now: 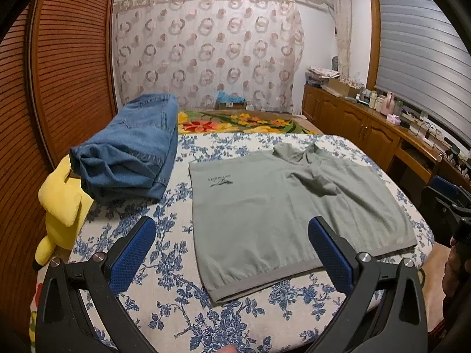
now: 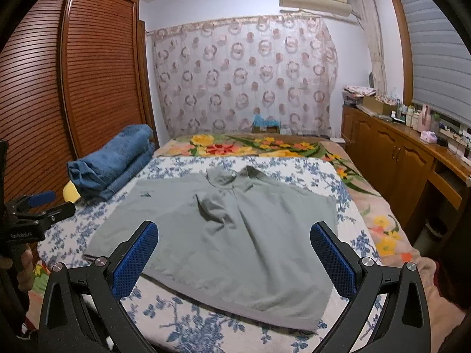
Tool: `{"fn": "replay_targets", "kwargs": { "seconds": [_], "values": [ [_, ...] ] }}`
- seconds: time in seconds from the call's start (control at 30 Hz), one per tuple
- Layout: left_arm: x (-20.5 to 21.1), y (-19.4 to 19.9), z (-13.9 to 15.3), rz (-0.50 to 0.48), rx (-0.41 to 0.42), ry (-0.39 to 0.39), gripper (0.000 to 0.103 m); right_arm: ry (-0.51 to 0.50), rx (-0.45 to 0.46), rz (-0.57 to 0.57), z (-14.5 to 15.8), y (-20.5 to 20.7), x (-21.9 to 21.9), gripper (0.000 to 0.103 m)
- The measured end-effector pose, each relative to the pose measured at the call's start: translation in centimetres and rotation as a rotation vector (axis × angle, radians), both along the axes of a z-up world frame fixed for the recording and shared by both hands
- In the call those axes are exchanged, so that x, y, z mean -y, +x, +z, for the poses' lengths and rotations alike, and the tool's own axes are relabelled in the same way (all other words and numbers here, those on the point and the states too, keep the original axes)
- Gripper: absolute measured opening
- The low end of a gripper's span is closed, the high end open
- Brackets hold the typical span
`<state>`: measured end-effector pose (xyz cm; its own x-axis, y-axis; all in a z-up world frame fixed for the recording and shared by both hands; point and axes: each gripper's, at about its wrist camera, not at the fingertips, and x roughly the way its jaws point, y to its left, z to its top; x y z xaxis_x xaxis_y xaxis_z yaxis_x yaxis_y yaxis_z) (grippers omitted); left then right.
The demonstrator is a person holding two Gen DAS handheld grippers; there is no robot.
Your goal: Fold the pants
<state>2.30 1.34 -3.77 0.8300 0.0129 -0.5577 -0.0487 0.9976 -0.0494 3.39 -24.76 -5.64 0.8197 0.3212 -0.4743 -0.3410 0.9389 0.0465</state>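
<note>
Here, the left hand-held gripper (image 1: pixel 232 244) hovers low over the near edge of a bed (image 1: pixel 164 288) spread with a blue-and-white floral cover, its blue-padded jaws spread wide and holding nothing. The right hand-held gripper (image 2: pixel 234 248) hangs beside it, equally wide open and empty, both pointing down the length of the bed.

Directly beneath them lies a flat grey-green knit polo shirt (image 1: pixel 282 214), hem nearest, collar away.

The task's thing, a pair of blue denim pants (image 1: pixel 132 150), sits beyond and to the left, already bundled into a thick folded stack at the bed's left edge, resting partly on a yellow plush toy (image 1: pixel 59 214). Its long axis runs away from the grippers, roughly parallel to the slatted brown wardrobe door (image 1: pixel 64 67). The left gripper looks the nearer of the two; the right would have to cross the shirt.

Farther off, a bright flowered blanket (image 1: pixel 241 122) meets a patterned lace curtain (image 1: pixel 206 50), and a cluttered wooden counter (image 1: pixel 379 117) runs along the right wall.
</note>
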Motion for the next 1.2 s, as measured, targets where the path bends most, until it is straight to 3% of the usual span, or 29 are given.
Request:
{"fn": "replay_targets", "kwargs": {
  "seconds": [0.67, 0.83, 1.07, 1.2],
  "values": [
    [-2.5, 0.5, -5.4, -0.042, -0.112, -0.063, 0.102, -0.064, -0.167, -0.033, -0.7, 1.6, -0.2, 0.103],
    [-2.8, 0.3, -6.9, -0.062, -0.149, -0.074, 0.092, -0.087, -0.201, -0.027, -0.6, 1.8, -0.6, 0.103],
    [-2.8, 0.0, -7.8, -0.089, -0.176, -0.096, 0.059, -0.103, -0.235, -0.02, 0.1, 2.0, -0.7, 0.103],
    [-2.6, -0.2, -8.1, -0.101, -0.184, -0.096, 0.05, -0.106, -0.244, -0.021, 0.0, 1.9, -0.4, 0.103]
  ]
}}
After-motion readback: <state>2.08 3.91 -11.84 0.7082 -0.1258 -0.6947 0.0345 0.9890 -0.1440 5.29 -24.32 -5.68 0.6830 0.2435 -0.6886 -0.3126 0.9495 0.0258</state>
